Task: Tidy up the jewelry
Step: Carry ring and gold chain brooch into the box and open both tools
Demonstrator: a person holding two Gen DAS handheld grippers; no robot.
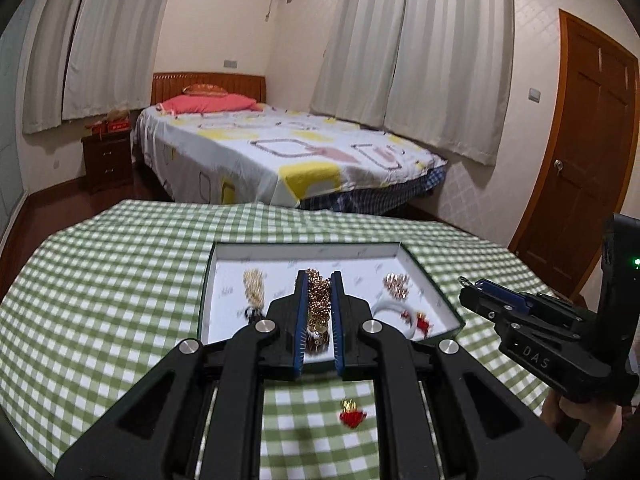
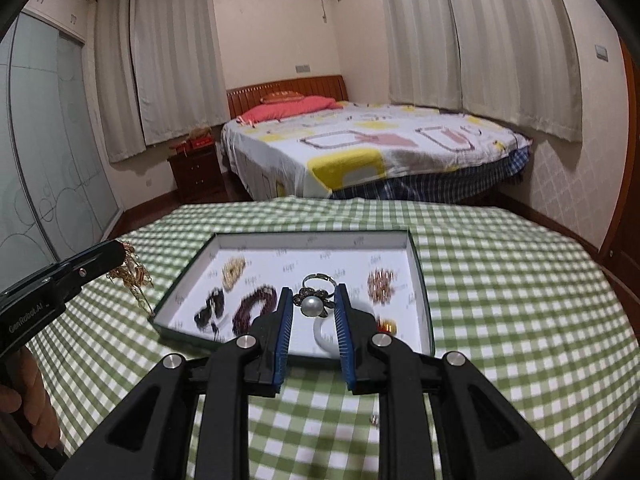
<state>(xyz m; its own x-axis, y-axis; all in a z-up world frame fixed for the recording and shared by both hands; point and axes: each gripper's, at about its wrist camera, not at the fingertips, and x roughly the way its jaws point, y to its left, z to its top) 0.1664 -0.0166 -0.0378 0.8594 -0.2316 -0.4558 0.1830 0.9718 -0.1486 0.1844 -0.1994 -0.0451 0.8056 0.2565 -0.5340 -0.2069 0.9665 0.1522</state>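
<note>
My left gripper [image 1: 319, 278] is shut on a gold chain necklace [image 1: 318, 304] and holds it above the near edge of the white jewelry tray [image 1: 304, 256]. In the right wrist view the left gripper [image 2: 116, 254] shows the necklace [image 2: 134, 278] dangling left of the tray [image 2: 316, 244]. My right gripper [image 2: 312, 294] is shut on a pearl flower ring [image 2: 311, 303] above the tray's near part. In the left wrist view the right gripper [image 1: 466, 284] is right of the tray with the ring band [image 1: 463, 280] at its tip. A red charm [image 1: 352, 417] lies on the cloth.
The tray holds a gold piece [image 2: 233, 269], dark bead bracelets [image 2: 256, 306], a rose-gold piece [image 2: 382, 285], a white bangle [image 2: 322, 330] and red earrings [image 2: 387, 325]. A small item [image 2: 375, 420] lies on the green checked tablecloth [image 2: 500, 300]. A bed [image 2: 372, 144] stands behind the table.
</note>
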